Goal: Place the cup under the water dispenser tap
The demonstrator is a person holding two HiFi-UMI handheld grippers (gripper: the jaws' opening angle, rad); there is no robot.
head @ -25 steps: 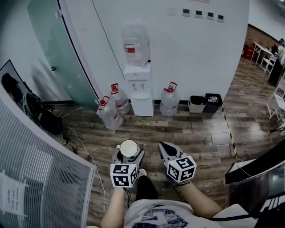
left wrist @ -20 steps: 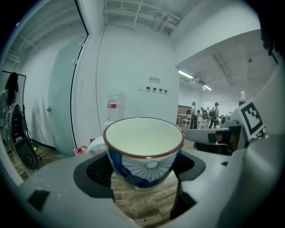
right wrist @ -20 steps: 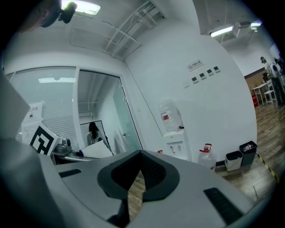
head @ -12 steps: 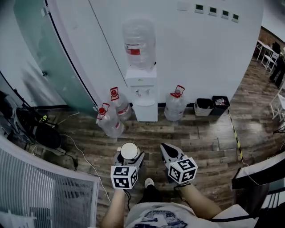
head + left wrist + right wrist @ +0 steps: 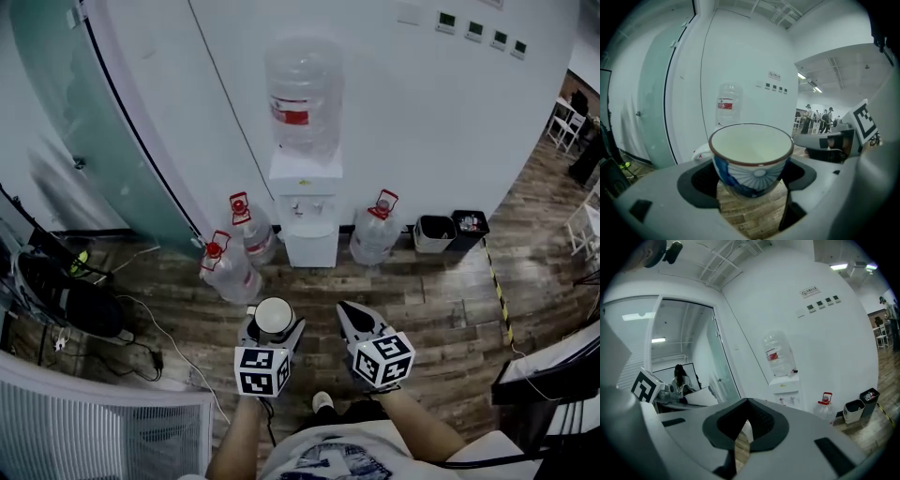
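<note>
- Wood floor (image 5: 450,309): runs from the foot of the water dispenser (image 5: 308,220) out to where I stand.
- Water dispenser: a white cabinet standing upright against the white wall (image 5: 422,122), with a clear inverted bottle (image 5: 302,94) on top. Its taps (image 5: 309,207) sit in a recess on the front face.
- Spare jugs: two with red caps stand on the floor left of the dispenser, one (image 5: 255,232) just beside it and one (image 5: 228,270) further out. A third (image 5: 374,234) stands just to the right of the dispenser.
- Bins: a pale one (image 5: 434,233) and a dark one (image 5: 469,228) stand against the wall to the right of the dispenser, past the third jug.
- My right gripper (image 5: 349,314): it is in front of the dispenser and well apart from it. The jaws are pressed together with nothing between them.
- My left gripper (image 5: 273,328): it is level with the right one, in front of the dispenser. The jaws pinch the cup from both sides.
- Cup (image 5: 273,315): upright, white inside, with a brown rim and a blue-and-white pattern outside. It is held well short of the dispenser and is not yet under the taps.
</note>
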